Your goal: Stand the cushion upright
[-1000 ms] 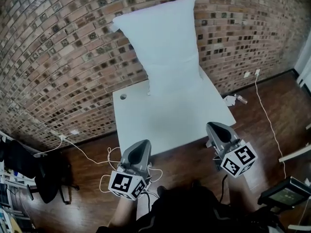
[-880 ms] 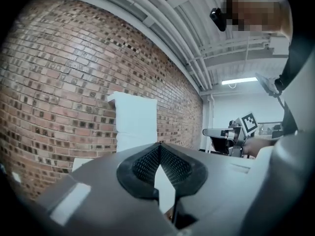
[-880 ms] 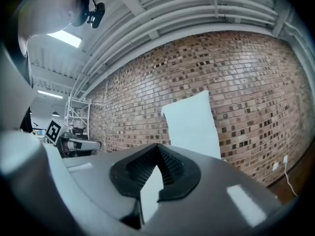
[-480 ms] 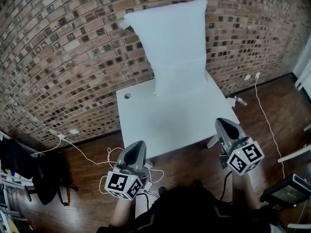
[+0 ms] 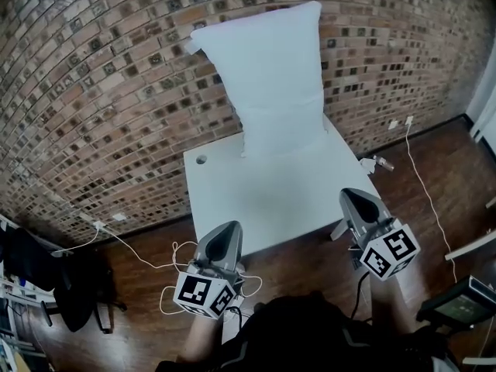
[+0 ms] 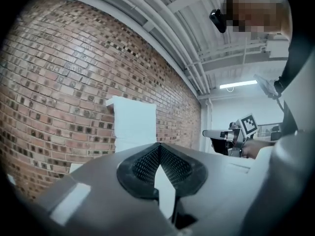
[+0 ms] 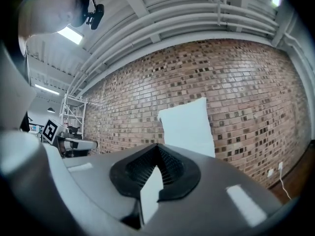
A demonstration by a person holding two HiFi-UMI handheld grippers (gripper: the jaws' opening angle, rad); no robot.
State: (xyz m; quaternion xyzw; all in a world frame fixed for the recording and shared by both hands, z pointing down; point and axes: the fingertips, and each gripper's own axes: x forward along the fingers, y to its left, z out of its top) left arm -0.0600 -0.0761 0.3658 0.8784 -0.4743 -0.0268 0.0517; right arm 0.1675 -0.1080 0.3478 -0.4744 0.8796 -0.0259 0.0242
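1 cushion (image 5: 267, 76), 1 table (image 5: 263, 200), 1 brick wall (image 5: 93, 91), 2 grippers: left gripper (image 5: 225, 231), right gripper (image 5: 353, 198), 1 hole (image 5: 201, 160) in table

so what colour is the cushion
White; the cushion shows best in the head view.

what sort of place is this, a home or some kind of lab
Most likely a lab or workshop rather than a home: a bare brick wall, exposed ceiling pipes with strip lights, and a metal shelving rack off to one side.
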